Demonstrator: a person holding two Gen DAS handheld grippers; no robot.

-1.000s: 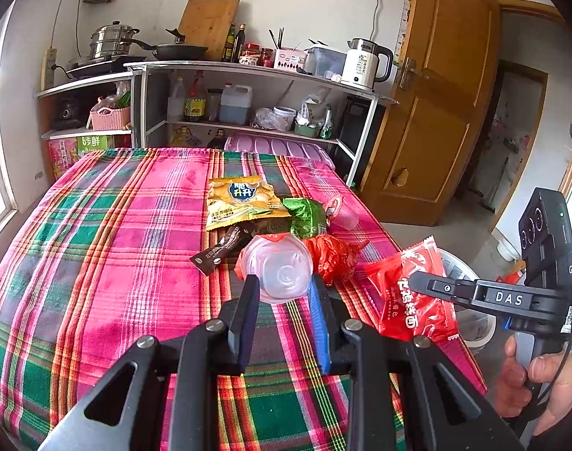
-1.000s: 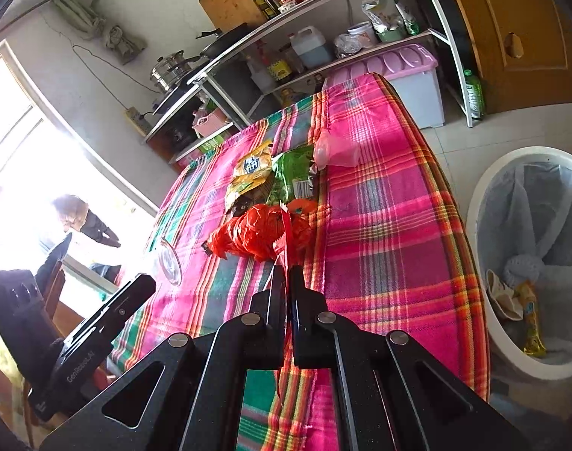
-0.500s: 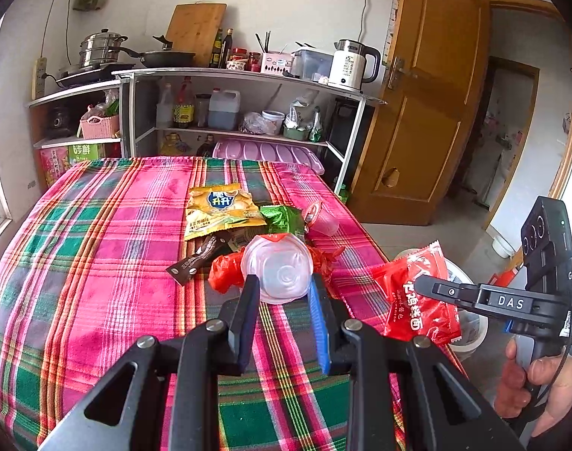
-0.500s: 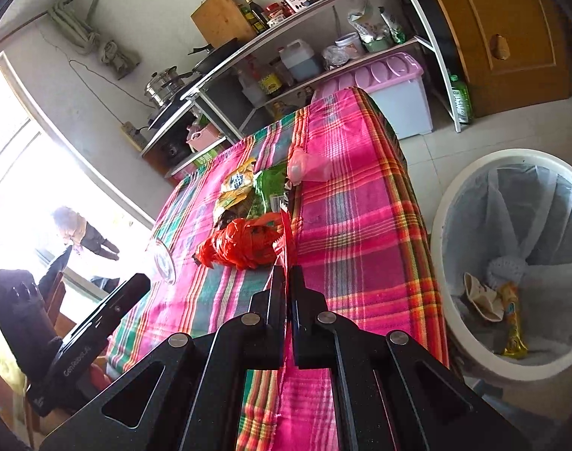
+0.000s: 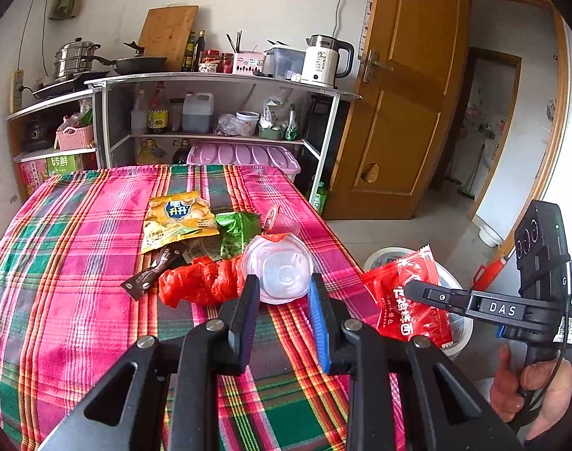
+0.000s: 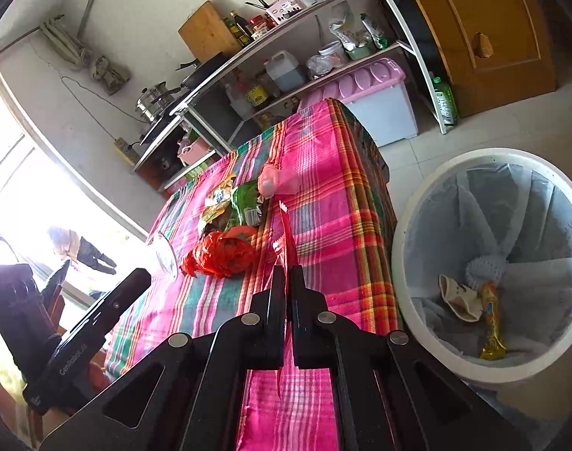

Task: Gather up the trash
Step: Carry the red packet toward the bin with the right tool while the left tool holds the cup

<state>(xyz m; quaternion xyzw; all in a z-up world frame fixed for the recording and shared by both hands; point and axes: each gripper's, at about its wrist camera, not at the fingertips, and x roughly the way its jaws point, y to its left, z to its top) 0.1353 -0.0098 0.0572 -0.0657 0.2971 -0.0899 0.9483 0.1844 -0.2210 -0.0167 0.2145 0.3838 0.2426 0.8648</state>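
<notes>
My left gripper (image 5: 282,293) is shut on a clear plastic cup (image 5: 280,268) and holds it above the plaid table (image 5: 60,282). My right gripper (image 6: 287,282) is shut on a red snack packet (image 6: 286,233), seen edge-on; in the left wrist view the packet (image 5: 406,300) hangs past the table's right edge, over the white bin (image 5: 457,329). On the table lie a red plastic bag (image 5: 195,282), a yellow chip bag (image 5: 176,218), a green packet (image 5: 235,231), a brown wrapper (image 5: 150,276) and a pink cup (image 5: 282,221).
The white lined bin (image 6: 406,263) stands on the floor right of the table, with a few wrappers inside. Kitchen shelves (image 5: 218,79) and a pink storage box (image 5: 244,154) stand behind the table. A wooden door (image 5: 398,112) is at the right.
Both grippers have pulled back and to the right with their loads. The red packet has moved from the table edge to over the bin, which is now closer in the right wrist view.
</notes>
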